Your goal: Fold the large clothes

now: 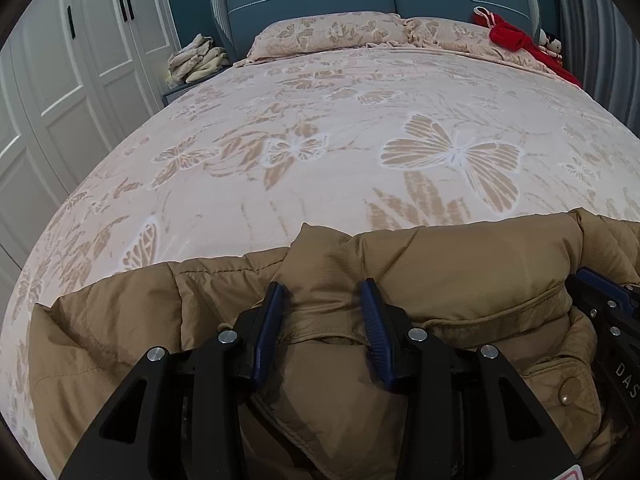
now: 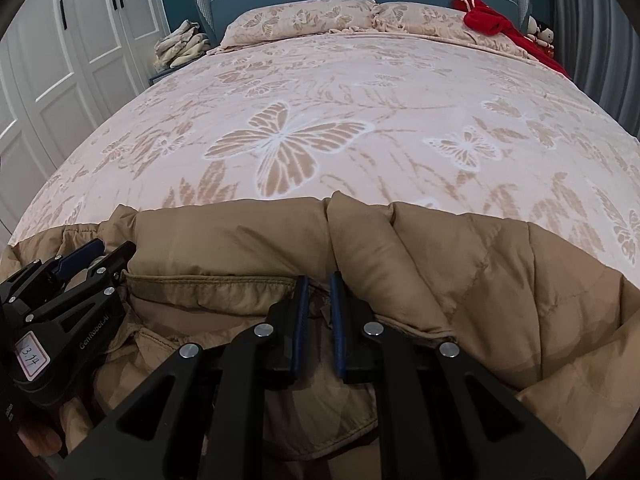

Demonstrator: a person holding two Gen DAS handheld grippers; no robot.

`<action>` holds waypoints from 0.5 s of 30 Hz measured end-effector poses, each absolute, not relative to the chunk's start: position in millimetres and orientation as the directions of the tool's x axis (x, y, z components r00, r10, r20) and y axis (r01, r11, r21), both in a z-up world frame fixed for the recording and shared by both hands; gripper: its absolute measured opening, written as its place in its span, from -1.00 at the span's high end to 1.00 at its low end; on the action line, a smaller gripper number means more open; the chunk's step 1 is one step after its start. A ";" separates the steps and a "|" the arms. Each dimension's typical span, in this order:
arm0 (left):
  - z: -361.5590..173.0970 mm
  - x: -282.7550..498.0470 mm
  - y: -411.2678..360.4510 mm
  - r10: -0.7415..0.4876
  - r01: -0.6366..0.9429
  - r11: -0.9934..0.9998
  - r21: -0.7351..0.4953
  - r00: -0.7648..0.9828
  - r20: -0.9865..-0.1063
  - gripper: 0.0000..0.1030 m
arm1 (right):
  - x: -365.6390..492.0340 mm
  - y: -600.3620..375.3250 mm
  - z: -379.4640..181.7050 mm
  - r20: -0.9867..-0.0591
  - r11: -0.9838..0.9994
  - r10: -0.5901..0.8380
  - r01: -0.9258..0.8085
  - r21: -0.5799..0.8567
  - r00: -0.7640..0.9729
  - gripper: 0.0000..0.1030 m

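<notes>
My left gripper [image 1: 324, 300] pinched a thick fold of the puffy, light, slippery tan jacket [image 1: 460, 264] at the bed's [image 1: 320, 120] near edge; my right gripper [image 2: 319, 292], nearly closed, clamped a thin seam, the firmer hold.

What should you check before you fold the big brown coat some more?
1. Right gripper has the coat: ok, its jaws are nearly together with a thin fold of fabric pinched between them.
2. Left gripper has the coat: cannot tell, a bunch of fabric sits between its half-open jaws, but whether the pads press on it is unclear.
3. Both grippers are close together on the same part of the coat: ok, each shows in the other's view.
4. Room on the bedspread ahead to lay the fold: ok, only the butterfly pattern there.
5. Red clothing by the pillows is out of the way: ok, far at the head end.
</notes>
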State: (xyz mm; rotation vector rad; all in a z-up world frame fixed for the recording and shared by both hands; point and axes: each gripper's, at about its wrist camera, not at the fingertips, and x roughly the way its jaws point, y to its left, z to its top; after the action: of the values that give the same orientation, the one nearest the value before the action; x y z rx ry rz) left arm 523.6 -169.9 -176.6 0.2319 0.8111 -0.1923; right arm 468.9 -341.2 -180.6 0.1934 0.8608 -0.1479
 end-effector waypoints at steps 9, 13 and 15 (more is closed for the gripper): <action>-177.0 523.3 -170.5 -0.077 0.255 0.957 0.137 0.681 -0.729 0.22 | 468.5 -340.9 -180.6 -0.764 0.972 -0.052 0.207 0.108 0.643 0.82; -177.0 523.8 -170.8 -0.076 0.254 0.957 0.139 0.682 -0.727 0.23 | 469.2 -341.2 -181.2 -0.763 0.972 -0.051 0.206 0.109 0.644 0.82; -177.3 524.7 -170.4 -0.075 0.253 0.958 0.139 0.683 -0.726 0.23 | 469.8 -341.3 -181.5 -0.762 0.972 -0.049 0.205 0.112 0.646 0.82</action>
State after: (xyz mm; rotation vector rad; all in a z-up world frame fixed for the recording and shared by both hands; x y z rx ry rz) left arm 524.7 -170.4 -177.3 0.2363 0.7996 -0.1857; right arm 469.8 -341.3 -181.5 0.1949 0.8580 -0.1457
